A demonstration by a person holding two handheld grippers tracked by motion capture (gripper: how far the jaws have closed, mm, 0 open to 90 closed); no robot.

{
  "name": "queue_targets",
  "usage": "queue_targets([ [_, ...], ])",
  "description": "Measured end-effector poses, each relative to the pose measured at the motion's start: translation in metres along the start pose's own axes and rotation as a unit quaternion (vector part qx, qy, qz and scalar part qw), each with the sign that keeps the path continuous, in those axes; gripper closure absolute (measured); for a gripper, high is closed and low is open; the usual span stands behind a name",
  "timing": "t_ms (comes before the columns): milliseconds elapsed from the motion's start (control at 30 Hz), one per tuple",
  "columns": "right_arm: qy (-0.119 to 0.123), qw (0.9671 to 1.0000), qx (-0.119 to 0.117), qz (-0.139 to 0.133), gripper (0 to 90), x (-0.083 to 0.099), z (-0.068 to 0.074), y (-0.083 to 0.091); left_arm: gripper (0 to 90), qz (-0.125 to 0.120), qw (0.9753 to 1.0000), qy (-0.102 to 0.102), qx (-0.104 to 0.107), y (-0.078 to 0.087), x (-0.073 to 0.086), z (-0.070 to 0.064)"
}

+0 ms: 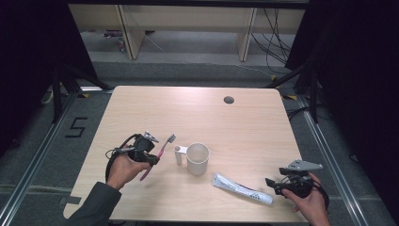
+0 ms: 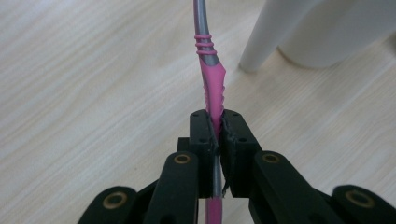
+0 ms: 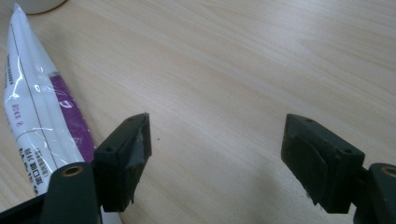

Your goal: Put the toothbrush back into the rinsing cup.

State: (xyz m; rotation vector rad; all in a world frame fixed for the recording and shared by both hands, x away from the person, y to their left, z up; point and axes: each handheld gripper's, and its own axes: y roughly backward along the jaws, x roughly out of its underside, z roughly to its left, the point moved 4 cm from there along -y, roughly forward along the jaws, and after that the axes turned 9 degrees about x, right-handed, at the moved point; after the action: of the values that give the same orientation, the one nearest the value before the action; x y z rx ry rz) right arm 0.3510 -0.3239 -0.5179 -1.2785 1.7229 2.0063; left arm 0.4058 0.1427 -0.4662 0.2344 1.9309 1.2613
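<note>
A pink and grey plastic toothbrush is clamped in the left claw, held above the pale wood-grain desk at its front left. In the high view the brush slants up and to the right, its bristled head raised near the handle of a white ceramic mug, its pink tail poking out below the hand.

In the left gripper view the left claw is clenched on the toothbrush at its ribbed pink grip. Above the jaws the pink rubber narrows to a grey neck ringed with thin pink bands. A grey strip of the handle shows between the pads, and more pink below them. The white mug stands close at the upper right, with its handle coming down to the desk just beside the brush's neck.

The mug stands upright near the middle of the desk, its handle toward the left claw. To its right, toward the front edge, a white plastic-wrapped toothpaste pack lies flat on a diagonal.

The right claw is held low at the front right, near the pack's nearer end. In the right gripper view the right claw is released, jaws wide apart over bare desk. The toothpaste pack lies just beside its left jaw, glossy white with a purple panel and small print.
</note>
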Motion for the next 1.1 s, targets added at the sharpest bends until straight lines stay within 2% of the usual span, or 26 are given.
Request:
queue_targets([
  [33, -0.011, 0.9999, 0.001, 0.008, 25.1, 0.000, 0.001, 0.001, 83.6, -0.017, 0.9998, 0.003, 0.002, 0.002, -0.001, -0.001],
  [167, -0.011, 0.9999, 0.005, 0.007, 25.1, 0.000, 0.001, 0.002, 83.6, -0.064, 0.9979, 0.004, 0.007, 0.010, -0.005, -0.007],
  [200, -0.012, 0.9999, 0.003, 0.004, 25.1, 0.000, 0.001, 0.001, 83.6, -0.073, 0.9972, -0.008, 0.011, 0.012, -0.006, -0.007],
  [233, -0.011, 0.9999, 0.003, 0.006, 25.1, 0.000, 0.001, 0.001, 83.6, -0.080, 0.9966, -0.008, 0.013, 0.014, -0.006, -0.009],
  [300, -0.010, 0.9999, 0.003, 0.005, 25.1, 0.000, 0.000, 0.001, 83.6, -0.097, 0.9950, -0.009, 0.020, 0.015, -0.008, -0.013],
  [333, -0.011, 0.9999, 0.003, 0.005, 25.1, 0.000, 0.001, 0.001, 83.6, -0.117, 0.9931, -0.009, 0.012, 0.015, -0.009, -0.014],
  [367, -0.012, 0.9999, 0.004, 0.004, 25.1, 0.000, 0.001, 0.001, 83.6, -0.124, 0.9921, -0.016, 0.009, 0.015, -0.010, -0.016],
  [433, -0.011, 0.9999, 0.002, 0.005, 25.1, 0.000, 0.001, 0.001, 83.6, -0.151, 0.9884, -0.013, 0.011, 0.017, -0.012, -0.018],
  [467, -0.025, 0.9996, 0.001, 0.011, 25.1, 0.001, 0.003, 0.003, 83.6, -0.166, 0.9858, -0.014, 0.018, 0.018, -0.013, -0.019],
  [500, -0.027, 0.9995, -0.002, 0.014, 25.2, 0.001, 0.003, 0.003, 83.6, -0.181, 0.9832, -0.010, 0.021, 0.018, -0.014, -0.020],
  [567, -0.027, 0.9996, -0.003, 0.010, 25.1, 0.001, 0.003, 0.002, 83.6, -0.201, 0.9794, -0.012, 0.020, 0.020, -0.016, -0.022],
  [600, -0.017, 0.9998, -0.001, 0.009, 25.1, 0.000, 0.000, 0.001, 83.6, -0.210, 0.9775, -0.016, 0.019, 0.021, -0.017, -0.023],
  [633, -0.013, 0.9999, -0.001, 0.006, 25.2, 0.000, 0.000, 0.001, 83.6, -0.223, 0.9746, -0.010, 0.024, 0.021, -0.018, -0.024],
  [700, -0.025, 0.9996, -0.002, 0.013, 25.2, 0.001, 0.002, 0.002, 83.5, -0.234, 0.9720, -0.008, 0.023, 0.021, -0.018, -0.024],
  [733, -0.003, 1.0000, -0.001, -0.003, 25.2, 0.000, -0.001, 0.000, 83.5, -0.246, 0.9690, -0.004, 0.024, 0.021, -0.018, -0.024],
  [800, -0.014, 0.9999, -0.002, 0.007, 25.3, 0.001, 0.001, 0.001, 83.5, -0.253, 0.9671, -0.003, 0.021, 0.020, -0.018, -0.024],
  [867, -0.010, 0.9999, 0.000, 0.003, 25.3, 0.000, 0.000, 0.001, 83.5, -0.268, 0.9631, -0.004, 0.022, 0.018, -0.019, -0.024],
  [900, -0.011, 0.9999, -0.001, 0.004, 25.4, 0.000, 0.000, 0.000, 83.5, -0.269, 0.9629, -0.005, 0.025, 0.018, -0.019, -0.025],
  [1033, -0.014, 0.9999, -0.001, 0.003, 25.4, 0.001, -0.001, 0.000, 83.6, -0.298, 0.9544, -0.010, 0.021, 0.017, -0.021, -0.027],
  [1067, -0.014, 0.9999, 0.002, 0.003, 25.4, 0.001, 0.000, 0.000, 83.5, -0.302, 0.9531, -0.010, 0.017, 0.018, -0.022, -0.028],
  [1100, -0.009, 0.9999, 0.004, 0.002, 25.4, 0.000, -0.001, 0.001, 83.5, -0.310, 0.9502, -0.012, 0.024, 0.019, -0.023, -0.028],
])
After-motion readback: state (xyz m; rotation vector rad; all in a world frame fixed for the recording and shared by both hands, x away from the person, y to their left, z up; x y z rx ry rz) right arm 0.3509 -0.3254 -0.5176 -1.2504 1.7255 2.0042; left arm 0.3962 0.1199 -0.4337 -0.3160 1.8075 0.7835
